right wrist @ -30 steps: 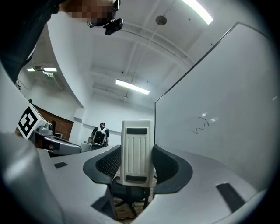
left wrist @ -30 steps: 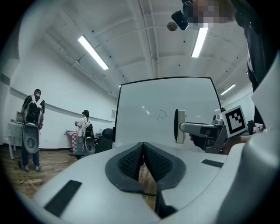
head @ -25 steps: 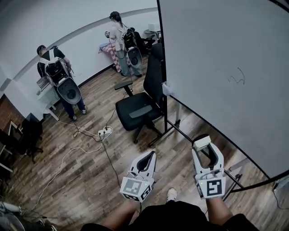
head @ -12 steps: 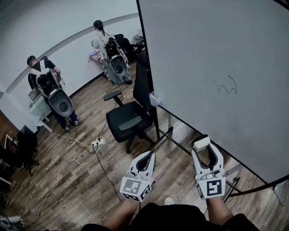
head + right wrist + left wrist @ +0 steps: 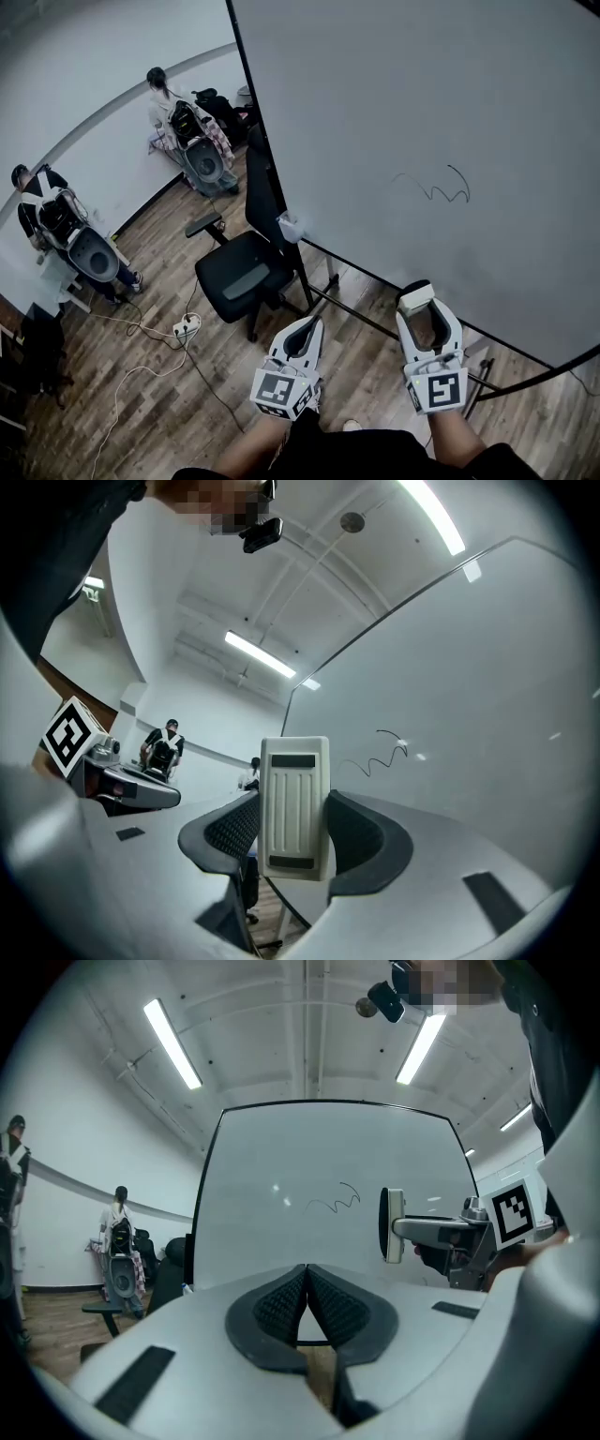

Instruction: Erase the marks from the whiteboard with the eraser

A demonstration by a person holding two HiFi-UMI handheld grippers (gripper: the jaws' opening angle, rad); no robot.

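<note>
A large whiteboard (image 5: pixel 441 112) on a black stand fills the upper right of the head view. It carries one thin black squiggle (image 5: pixel 433 187), which is the same squiggle (image 5: pixel 375 755) that shows in the right gripper view. My right gripper (image 5: pixel 419 302) is shut on a cream whiteboard eraser (image 5: pixel 294 805), held upright between the jaws, below the squiggle and apart from the board. The eraser (image 5: pixel 391 1225) shows edge-on in the left gripper view. Beside it, my left gripper (image 5: pixel 307 330) is shut with nothing in it, its pads (image 5: pixel 307 1305) touching.
A black office chair (image 5: pixel 239 258) stands by the board's left post. The stand's black feet (image 5: pixel 370 314) run across the wooden floor near my grippers. A power strip and cables (image 5: pixel 178 330) lie to the left. Two people with backpacks (image 5: pixel 66 234) stand far off by the wall.
The view has swung right: board, squiggle, chair and people have all slid left in the head view. Both grippers keep their place and state, the eraser still held.
</note>
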